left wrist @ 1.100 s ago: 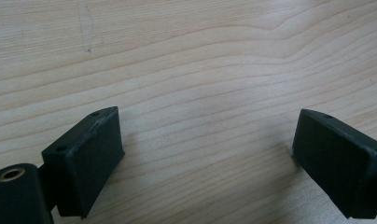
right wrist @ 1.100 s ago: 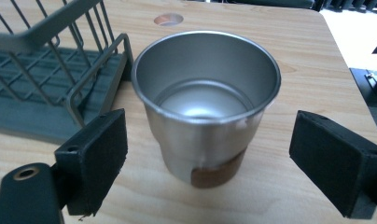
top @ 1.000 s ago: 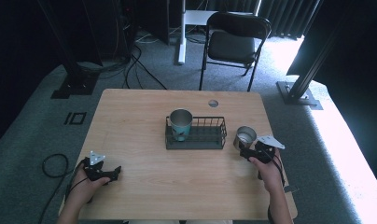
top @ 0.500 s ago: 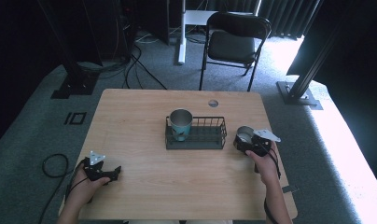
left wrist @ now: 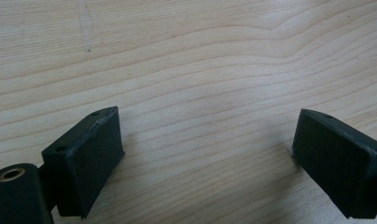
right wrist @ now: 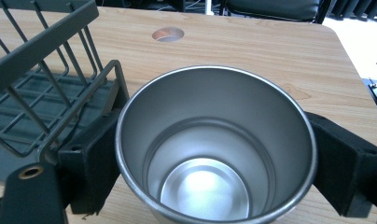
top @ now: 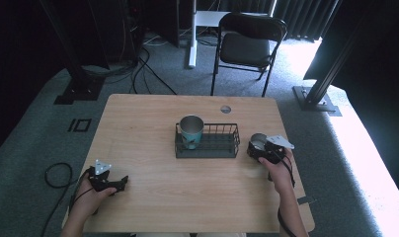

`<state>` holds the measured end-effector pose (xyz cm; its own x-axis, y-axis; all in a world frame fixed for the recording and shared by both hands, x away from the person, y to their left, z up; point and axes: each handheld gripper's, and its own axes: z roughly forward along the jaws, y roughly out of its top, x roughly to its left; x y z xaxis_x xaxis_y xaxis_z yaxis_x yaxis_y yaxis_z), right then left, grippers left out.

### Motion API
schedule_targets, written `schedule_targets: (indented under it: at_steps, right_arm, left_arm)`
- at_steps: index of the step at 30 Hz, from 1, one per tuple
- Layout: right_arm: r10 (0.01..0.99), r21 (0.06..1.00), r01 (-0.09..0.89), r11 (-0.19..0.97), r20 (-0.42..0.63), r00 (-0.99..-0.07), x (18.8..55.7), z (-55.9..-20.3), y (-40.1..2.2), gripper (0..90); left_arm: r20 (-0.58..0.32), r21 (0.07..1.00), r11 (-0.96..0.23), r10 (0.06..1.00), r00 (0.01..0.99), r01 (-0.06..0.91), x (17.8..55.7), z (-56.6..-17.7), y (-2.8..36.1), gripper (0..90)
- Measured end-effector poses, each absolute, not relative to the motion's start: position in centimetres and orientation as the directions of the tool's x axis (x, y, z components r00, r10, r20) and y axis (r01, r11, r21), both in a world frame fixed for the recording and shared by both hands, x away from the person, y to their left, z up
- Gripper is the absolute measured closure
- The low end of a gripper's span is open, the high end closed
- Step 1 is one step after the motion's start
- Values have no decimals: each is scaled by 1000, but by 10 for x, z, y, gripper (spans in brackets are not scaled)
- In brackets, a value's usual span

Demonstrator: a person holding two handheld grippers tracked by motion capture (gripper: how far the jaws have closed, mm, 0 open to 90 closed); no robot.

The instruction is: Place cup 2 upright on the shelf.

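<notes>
A wooden table [top: 153, 197] is seen bearing a wire basket [top: 222, 148] at its centre (a teal cup [top: 191, 130] stands inside). Just beside the basket, a steel cup [right wrist: 214, 154] is clasped upright by the right gripper [top: 257, 148]. The left gripper [left wrist: 205, 154] is held open over bare wood.

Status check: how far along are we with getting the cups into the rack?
Done: one teal cup stands upright at the wire rack's left end. In hand: the right gripper has its jaws on both sides of a steel cup just right of the rack. Left: lifting that cup in. The left gripper rests open on the table.
</notes>
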<state>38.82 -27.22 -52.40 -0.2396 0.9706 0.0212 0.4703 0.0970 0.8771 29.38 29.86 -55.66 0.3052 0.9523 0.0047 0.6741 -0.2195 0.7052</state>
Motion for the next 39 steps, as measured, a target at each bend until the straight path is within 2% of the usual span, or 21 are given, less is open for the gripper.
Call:
schedule_targets:
  at_steps: [11, 39]
  right_arm:
    - [973, 872, 481, 90, 26, -230, 385, -516, -276, 131]
    - [965, 893, 436, 111, 8, -262, 375, -460, -280, 132]
  left_arm:
    - [5, 704, -223, 951, 309, 674, 295, -556, 299, 93]
    - [5, 703, -225, 950, 312, 675, 295, -556, 299, 93]
